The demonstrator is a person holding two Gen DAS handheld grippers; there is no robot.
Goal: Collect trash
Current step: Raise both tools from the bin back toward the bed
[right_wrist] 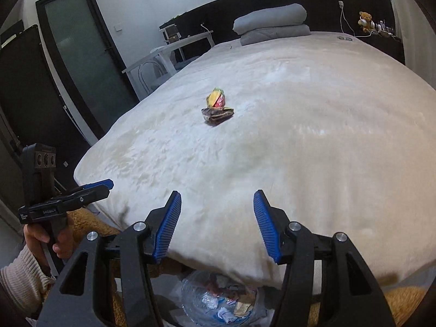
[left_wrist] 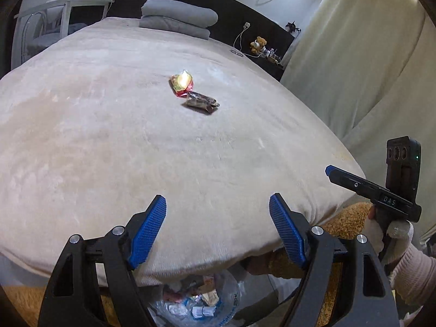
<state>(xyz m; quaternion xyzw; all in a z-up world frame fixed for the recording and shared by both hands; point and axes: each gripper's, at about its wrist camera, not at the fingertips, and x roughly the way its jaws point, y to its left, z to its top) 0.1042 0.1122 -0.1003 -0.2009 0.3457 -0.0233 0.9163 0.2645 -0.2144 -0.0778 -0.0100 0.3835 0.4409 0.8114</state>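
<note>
Two pieces of trash lie side by side mid-bed on the beige blanket (left_wrist: 109,136): a shiny red and yellow wrapper (left_wrist: 182,84) (right_wrist: 216,98) and a crumpled brown wrapper (left_wrist: 201,102) (right_wrist: 218,114). My left gripper (left_wrist: 217,197) hovers over the bed's near edge, well short of them, open with nothing between its blue pads. My right gripper (right_wrist: 218,193) hangs alongside, also open and empty; from the left wrist it appears side-on (left_wrist: 331,170). The left gripper (right_wrist: 108,185) shows at the left of the right wrist view. Below the bed edge a clear plastic bag (left_wrist: 196,297) (right_wrist: 218,299) holds several wrappers.
A folded grey duvet (left_wrist: 177,17) lies at the head of the bed against a dark headboard. A cream curtain (left_wrist: 368,68) hangs to the right. A white desk and chair (right_wrist: 169,54) and a dark door (right_wrist: 81,54) stand left. A shaggy brown rug (left_wrist: 348,215) covers the floor.
</note>
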